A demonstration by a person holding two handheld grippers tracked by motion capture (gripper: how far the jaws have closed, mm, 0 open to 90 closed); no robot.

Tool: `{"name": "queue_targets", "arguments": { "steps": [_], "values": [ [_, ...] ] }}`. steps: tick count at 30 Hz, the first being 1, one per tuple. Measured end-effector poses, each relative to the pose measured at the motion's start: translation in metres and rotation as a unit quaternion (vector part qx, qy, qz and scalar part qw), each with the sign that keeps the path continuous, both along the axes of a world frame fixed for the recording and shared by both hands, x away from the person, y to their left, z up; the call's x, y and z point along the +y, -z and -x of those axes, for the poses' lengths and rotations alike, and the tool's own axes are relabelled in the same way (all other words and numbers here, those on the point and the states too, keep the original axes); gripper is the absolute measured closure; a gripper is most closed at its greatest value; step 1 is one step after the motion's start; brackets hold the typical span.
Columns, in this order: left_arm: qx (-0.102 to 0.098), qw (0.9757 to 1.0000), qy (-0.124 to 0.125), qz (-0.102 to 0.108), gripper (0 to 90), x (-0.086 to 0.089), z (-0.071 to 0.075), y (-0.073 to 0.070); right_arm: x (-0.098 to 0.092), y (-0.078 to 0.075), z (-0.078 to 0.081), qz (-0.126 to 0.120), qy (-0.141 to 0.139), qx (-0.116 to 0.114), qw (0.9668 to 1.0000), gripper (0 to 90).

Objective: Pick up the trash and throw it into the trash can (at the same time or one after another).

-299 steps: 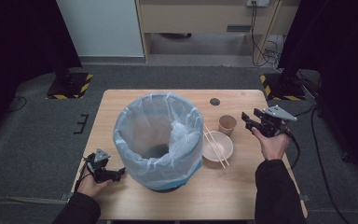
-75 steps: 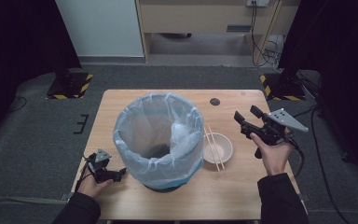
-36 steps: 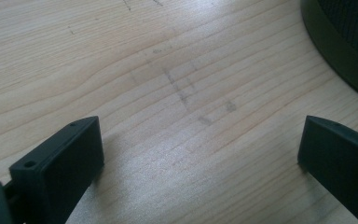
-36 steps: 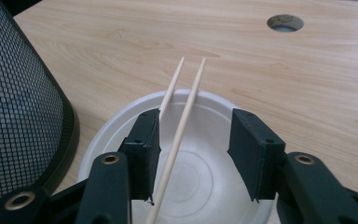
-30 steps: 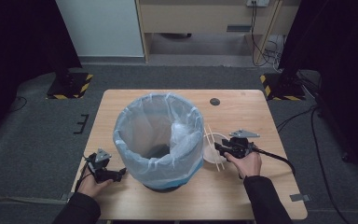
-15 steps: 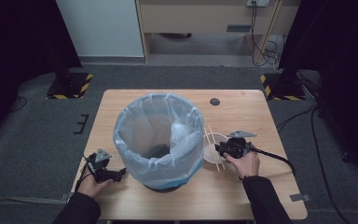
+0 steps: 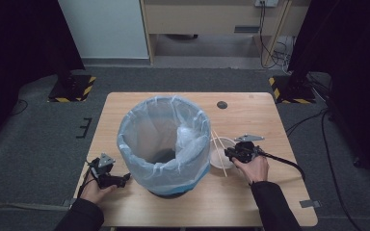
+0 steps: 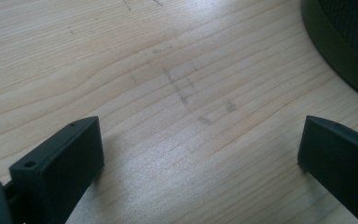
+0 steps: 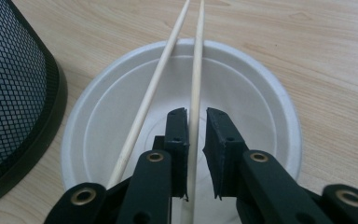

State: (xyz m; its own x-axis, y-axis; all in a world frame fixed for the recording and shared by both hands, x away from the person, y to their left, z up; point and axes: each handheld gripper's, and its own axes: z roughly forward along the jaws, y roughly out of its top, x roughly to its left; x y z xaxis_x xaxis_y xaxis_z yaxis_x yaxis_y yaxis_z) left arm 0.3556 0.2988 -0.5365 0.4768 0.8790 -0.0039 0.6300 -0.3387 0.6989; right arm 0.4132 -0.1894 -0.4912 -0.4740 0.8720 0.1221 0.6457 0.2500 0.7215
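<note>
Item: two chopsticks [image 9: 196,70], laid across the white bowl [image 9: 261,93] on the table [image 7: 270,202], just beside the lined bin [image 7: 164,144]. Long axes run away from the right gripper [image 9: 196,122], tips converging beyond the far rim. One stick is seen between the jaws, which have just been closing and stand nearly together; contact cannot be confirmed. The other lies beside them. Left gripper [image 8: 200,144]: spread wide over bare wood.

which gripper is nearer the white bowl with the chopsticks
Right. The right gripper is over the white bowl, jaws closing around one chopstick. The left gripper rests on the table beyond the bin, jaws open.
</note>
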Motion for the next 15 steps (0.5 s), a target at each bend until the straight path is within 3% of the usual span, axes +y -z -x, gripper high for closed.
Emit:
{"name": "queue_targets", "arguments": {
  "steps": [6,15],
  "values": [
    [0.0,1.0,0.0,0.0,0.0,0.0,0.0,0.0,0.0001,0.0005,0.0001,0.006,-0.001,0.007,1.0,85.3],
    [0.0,1.0,0.0,0.0,0.0,0.0,0.0,0.0,-0.004,-0.0049,0.0004,0.001,0.0,0.0,1.0,85.7]
  ]
}}
